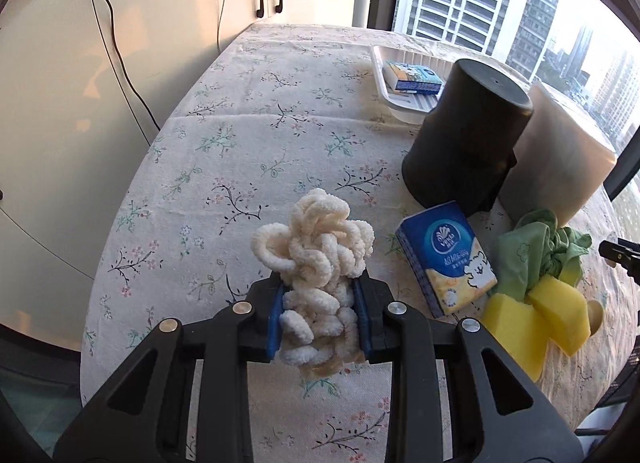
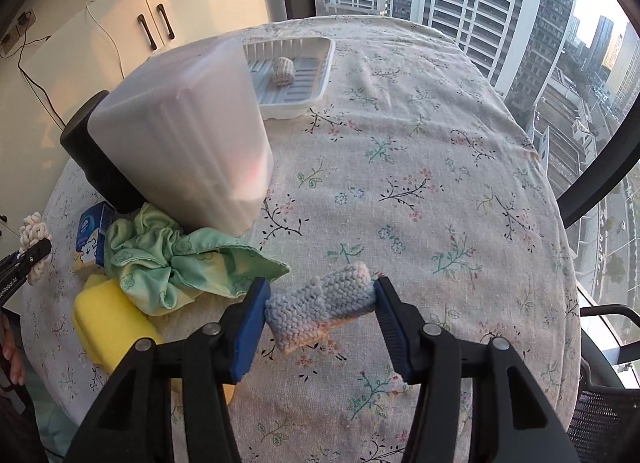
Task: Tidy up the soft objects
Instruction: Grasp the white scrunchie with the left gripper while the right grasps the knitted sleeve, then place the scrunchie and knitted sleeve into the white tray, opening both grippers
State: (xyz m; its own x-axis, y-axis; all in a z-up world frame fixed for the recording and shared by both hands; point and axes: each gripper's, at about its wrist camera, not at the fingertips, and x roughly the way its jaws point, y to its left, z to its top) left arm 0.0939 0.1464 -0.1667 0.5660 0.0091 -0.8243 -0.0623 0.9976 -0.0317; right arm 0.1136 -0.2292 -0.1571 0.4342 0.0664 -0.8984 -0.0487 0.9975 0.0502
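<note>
Now two grippers: left gripper (image 1: 320, 319) clamps one looped yarn bundle (image 1: 316, 247); right gripper (image 2: 320, 315) one knitted piece (image 2: 320, 313).

A round table (image 2: 400, 151) fills the middle of both views, covered by a pale cloth printed with small flowers and dark twigs (creased in a line across the left wrist view). At the far edge rests a white ribbed tray (image 2: 320, 75). In front of it stand a black cylinder (image 1: 464, 131) and a frosted translucent container (image 2: 188, 143), side by side and touching. Lower down, at the right of the left wrist view, lie a blue tissue pack (image 1: 444, 259), a crumpled green cloth (image 1: 532, 255) and yellow sponges (image 1: 536, 319), bunched together.
</note>
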